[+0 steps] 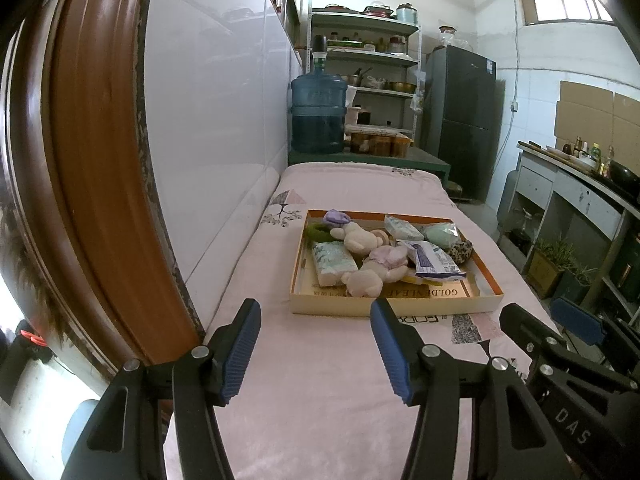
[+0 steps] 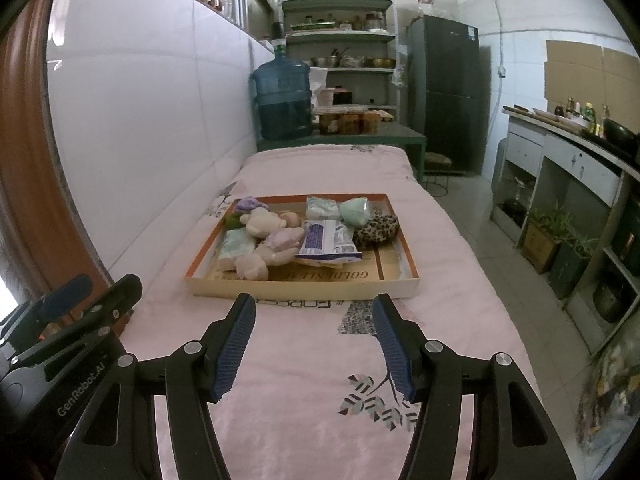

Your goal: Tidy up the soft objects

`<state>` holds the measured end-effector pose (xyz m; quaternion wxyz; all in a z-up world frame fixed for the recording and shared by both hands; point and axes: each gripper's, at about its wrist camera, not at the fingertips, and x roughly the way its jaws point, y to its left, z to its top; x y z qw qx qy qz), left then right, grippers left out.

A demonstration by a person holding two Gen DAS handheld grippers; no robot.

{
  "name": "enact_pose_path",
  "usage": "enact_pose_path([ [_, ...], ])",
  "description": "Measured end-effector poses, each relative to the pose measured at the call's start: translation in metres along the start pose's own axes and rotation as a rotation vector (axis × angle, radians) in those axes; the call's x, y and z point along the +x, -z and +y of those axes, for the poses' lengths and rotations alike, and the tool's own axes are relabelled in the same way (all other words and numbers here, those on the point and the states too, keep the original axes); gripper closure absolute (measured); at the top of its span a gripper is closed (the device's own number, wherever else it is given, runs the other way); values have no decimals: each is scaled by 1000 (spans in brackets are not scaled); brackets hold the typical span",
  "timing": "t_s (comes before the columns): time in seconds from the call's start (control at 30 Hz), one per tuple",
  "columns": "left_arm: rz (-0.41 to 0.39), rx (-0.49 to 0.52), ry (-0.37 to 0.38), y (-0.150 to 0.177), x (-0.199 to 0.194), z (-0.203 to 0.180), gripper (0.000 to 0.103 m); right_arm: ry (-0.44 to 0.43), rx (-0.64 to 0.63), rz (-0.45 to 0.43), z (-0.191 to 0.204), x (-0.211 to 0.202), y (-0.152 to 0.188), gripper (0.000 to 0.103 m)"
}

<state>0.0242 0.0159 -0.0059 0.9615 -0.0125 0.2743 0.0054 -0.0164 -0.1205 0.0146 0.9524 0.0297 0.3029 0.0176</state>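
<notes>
Ahead, shallow tray [image 2: 304, 286] of soft toys [image 2: 264, 240] — long axis crosswise, flat

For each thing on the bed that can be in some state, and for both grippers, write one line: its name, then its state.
Left gripper: open, holding nothing.
Right gripper: open, holding nothing.
Shallow box: lidless, flat on the pink blanket.
Cream plush toys: lying in the box, piled together.
Purple-and-white packet: lying on other items.
Leopard-print item: in the box, right side.
Green pouch: in the box, far side.
</notes>
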Motion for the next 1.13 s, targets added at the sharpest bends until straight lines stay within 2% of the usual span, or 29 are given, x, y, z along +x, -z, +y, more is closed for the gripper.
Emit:
enact_pose_path([
  [1.13, 5, -2, 16, 8, -2, -1, 46, -2, 3, 6, 2, 2, 2, 40],
])
